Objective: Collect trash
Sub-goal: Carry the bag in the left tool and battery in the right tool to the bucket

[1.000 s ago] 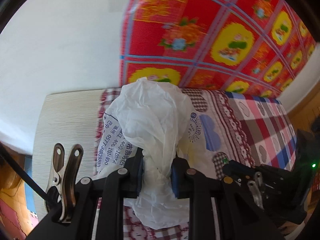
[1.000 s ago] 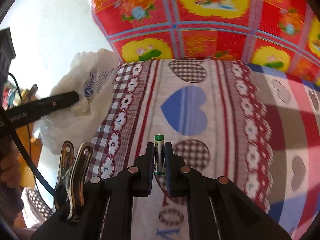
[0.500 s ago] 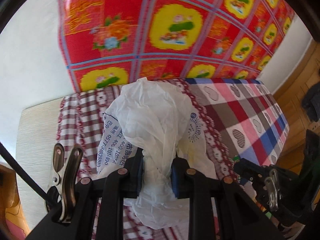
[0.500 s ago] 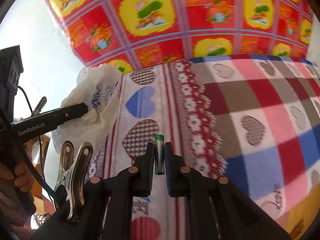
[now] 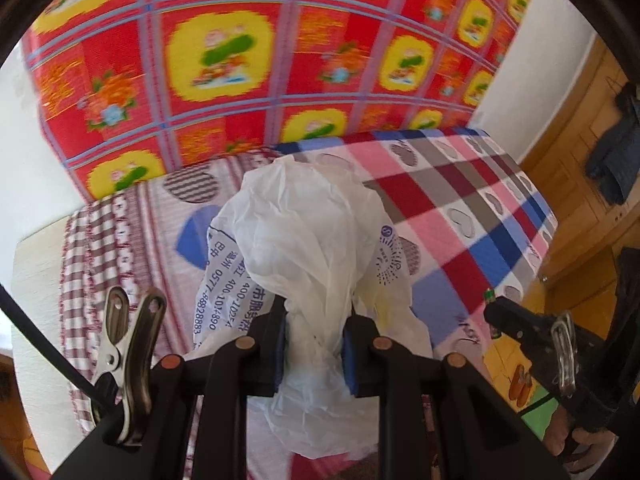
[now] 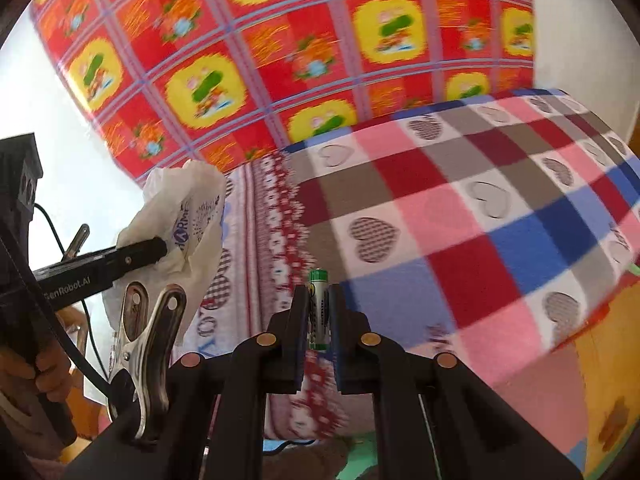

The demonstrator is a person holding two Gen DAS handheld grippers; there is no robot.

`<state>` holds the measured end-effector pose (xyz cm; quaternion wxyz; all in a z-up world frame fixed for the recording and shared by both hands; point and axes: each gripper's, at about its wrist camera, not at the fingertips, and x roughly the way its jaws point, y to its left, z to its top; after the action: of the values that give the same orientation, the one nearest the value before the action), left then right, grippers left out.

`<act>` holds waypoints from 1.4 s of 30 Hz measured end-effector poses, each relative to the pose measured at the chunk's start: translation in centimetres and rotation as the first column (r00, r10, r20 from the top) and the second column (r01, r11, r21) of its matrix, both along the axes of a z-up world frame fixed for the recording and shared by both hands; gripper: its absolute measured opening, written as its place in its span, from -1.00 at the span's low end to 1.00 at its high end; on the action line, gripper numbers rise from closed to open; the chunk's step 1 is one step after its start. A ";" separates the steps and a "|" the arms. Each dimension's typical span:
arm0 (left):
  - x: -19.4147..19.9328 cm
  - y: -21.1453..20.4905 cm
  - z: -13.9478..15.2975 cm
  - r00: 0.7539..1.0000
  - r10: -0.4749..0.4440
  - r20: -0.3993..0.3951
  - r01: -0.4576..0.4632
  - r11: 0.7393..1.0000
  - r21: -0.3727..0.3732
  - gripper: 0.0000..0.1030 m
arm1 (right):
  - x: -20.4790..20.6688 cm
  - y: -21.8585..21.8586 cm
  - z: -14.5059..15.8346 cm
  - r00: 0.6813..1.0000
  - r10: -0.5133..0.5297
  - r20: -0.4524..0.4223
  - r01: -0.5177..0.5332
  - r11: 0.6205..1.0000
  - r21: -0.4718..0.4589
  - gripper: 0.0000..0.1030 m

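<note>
My left gripper (image 5: 316, 326) is shut on the bunched neck of a white plastic bag (image 5: 312, 240) with blue print, held above the bed. A green and white battery (image 6: 318, 308) stands upright between the pads of my right gripper (image 6: 318, 312), which is shut on it. In the right wrist view the bag (image 6: 180, 216) hangs at the left, pinched by the left gripper (image 6: 160, 246). The right gripper (image 5: 494, 312) shows at the lower right of the left wrist view, to the right of the bag, with the battery's green tip (image 5: 489, 294) just visible.
A bed with a checked heart-pattern sheet (image 6: 460, 220) lies below both grippers. A red and yellow patterned cloth (image 5: 260, 60) covers the wall behind it. Wooden cabinet doors (image 5: 592, 168) with dark clothing hung on them stand at the right. A pale wooden headboard (image 5: 36, 260) is at the left.
Both grippers have swung to the right along the bed, away from the headboard and towards the checked end. Each keeps its grip, on the bag and on the battery.
</note>
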<state>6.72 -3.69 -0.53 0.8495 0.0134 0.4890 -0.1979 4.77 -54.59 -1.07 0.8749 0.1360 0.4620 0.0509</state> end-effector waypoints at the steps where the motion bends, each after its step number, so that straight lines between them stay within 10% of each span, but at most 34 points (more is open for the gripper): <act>1: -0.4 -1.0 0.1 1.000 -0.011 -0.004 0.011 1.000 -0.003 -0.55 | -0.4 -1.0 0.2 1.000 -0.011 0.003 0.011 1.000 -0.001 -0.78; 25: -7.6 -21.8 2.4 0.983 -0.174 0.053 0.175 0.984 -0.021 -0.55 | -7.7 -24.3 8.8 0.977 -0.184 0.104 0.187 0.982 -0.029 -0.78; 42: -7.3 -38.8 2.7 0.921 -0.385 0.057 0.387 0.921 -0.033 -0.55 | -11.3 -35.5 8.5 0.917 -0.375 0.136 0.379 0.925 -0.006 -0.78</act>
<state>-0.53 -42.49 2.21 0.8057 0.0959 0.4513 -0.3716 -6.53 -90.13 7.43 0.8992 0.2045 0.3687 -0.1170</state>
